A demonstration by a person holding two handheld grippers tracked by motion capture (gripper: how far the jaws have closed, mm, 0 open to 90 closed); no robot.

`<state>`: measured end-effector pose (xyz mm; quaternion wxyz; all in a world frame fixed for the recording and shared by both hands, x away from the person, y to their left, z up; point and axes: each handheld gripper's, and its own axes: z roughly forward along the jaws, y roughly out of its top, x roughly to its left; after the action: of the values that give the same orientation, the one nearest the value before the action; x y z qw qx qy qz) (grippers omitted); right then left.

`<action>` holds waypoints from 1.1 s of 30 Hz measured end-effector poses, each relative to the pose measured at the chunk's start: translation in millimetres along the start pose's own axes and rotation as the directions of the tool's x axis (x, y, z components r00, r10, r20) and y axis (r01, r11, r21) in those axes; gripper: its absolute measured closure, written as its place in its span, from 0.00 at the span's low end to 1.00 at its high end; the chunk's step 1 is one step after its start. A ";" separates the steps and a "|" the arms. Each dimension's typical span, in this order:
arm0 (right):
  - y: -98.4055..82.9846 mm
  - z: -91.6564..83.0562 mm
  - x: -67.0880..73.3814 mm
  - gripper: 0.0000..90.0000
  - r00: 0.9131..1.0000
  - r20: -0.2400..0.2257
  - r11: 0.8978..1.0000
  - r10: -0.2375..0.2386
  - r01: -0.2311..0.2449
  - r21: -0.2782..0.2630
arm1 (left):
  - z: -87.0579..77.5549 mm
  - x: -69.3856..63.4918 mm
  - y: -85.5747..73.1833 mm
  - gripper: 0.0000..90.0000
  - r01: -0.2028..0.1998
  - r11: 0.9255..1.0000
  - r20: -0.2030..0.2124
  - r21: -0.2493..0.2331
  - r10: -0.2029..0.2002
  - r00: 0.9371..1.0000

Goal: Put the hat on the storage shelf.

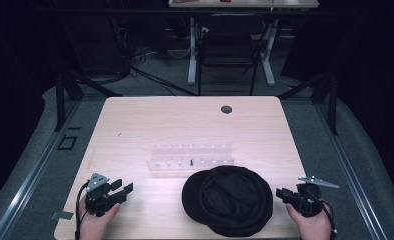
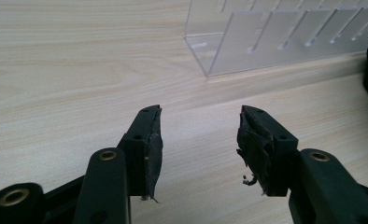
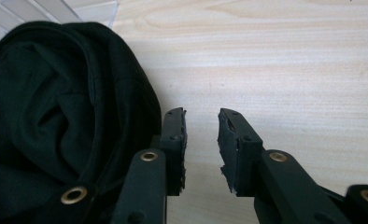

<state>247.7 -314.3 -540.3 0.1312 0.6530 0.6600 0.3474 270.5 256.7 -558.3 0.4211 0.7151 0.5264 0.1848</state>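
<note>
A black cap (image 1: 228, 199) lies crown-down on the wooden table (image 1: 135, 125) near its front edge, and its dark folds show at the left of the right gripper view (image 3: 56, 116). Behind it stands a clear slotted rack (image 1: 191, 160), whose corner shows at the top of the left gripper view (image 2: 275, 37). My left gripper (image 1: 125, 188) rests at the front left, open, with bare wood between its jaws (image 2: 198, 140). My right gripper (image 1: 281, 192) sits just right of the cap, open with a narrower gap (image 3: 201, 140), holding nothing.
A small dark round grommet (image 1: 226, 109) sits near the table's far edge. A small black piece (image 1: 191, 162) stands in the rack. Beyond the table are a chair (image 1: 228, 50) and another desk's legs on grey floor.
</note>
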 end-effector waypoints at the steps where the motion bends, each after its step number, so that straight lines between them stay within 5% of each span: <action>1: -0.1 0.1 0.6 0.79 1.000 0.001 1.000 -0.001 0.001 0.002 | 0.1 -0.5 0.0 0.55 -0.002 1.000 -0.001 0.002 0.002 1.000; 14: 11.0 -6.7 7.6 0.78 1.000 0.020 0.995 0.019 -0.021 0.094 | -1.8 -3.4 -0.2 0.55 -0.010 1.000 -0.007 -0.012 0.010 1.000; 25: 25.6 -13.2 17.5 0.85 1.000 -0.012 0.991 0.015 -0.013 0.132 | -2.8 -4.6 -1.3 0.56 -0.018 1.000 -0.005 -0.008 0.018 1.000; 27: 32.8 -19.6 17.1 0.85 0.999 0.011 0.983 -0.033 0.030 0.183 | -2.0 -5.7 -1.4 0.56 -0.020 1.000 -0.003 -0.008 0.020 1.000; 33: 38.7 -22.1 20.2 0.85 0.999 -0.044 0.983 0.018 -0.010 0.182 | -1.6 -6.4 -1.2 0.56 -0.022 1.000 0.003 -0.001 0.022 1.000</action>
<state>261.4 -305.1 -494.2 0.0533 0.6588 0.6873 0.3014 266.2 251.6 -557.1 0.4202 0.7210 0.5178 0.1885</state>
